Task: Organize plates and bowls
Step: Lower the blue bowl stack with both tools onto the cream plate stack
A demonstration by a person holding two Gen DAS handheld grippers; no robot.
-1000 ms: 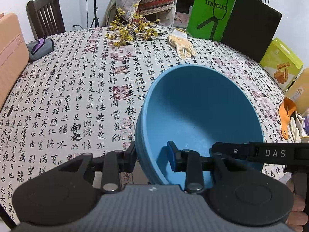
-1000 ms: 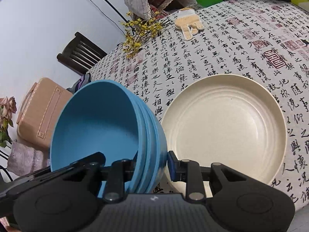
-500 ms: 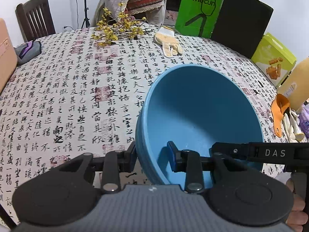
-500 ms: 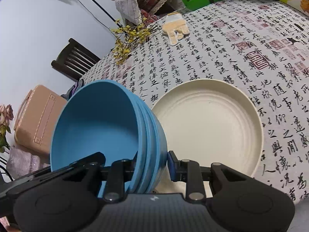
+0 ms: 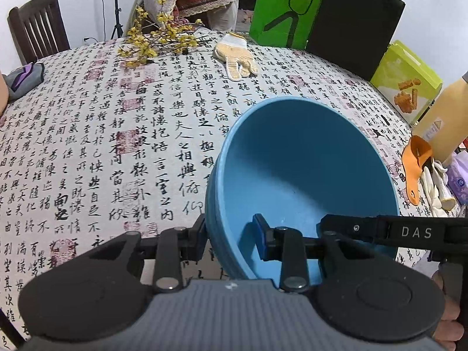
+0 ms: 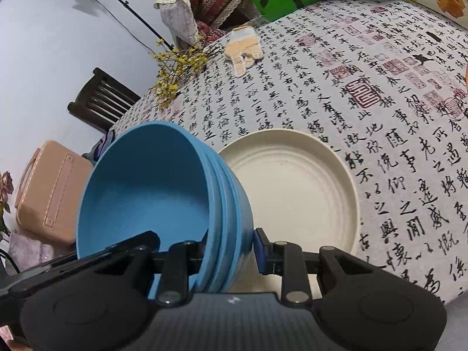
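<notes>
Blue nested bowls hang tilted above the worktop, gripped from both sides: the left gripper has its jaws clenched on the stack's wall at 9 o'clock, the right gripper clamps the opposite wall. A cream plate lies flat on the calligraphy cloth just beside the stack, toward 3 o'clock in the right wrist view.
</notes>
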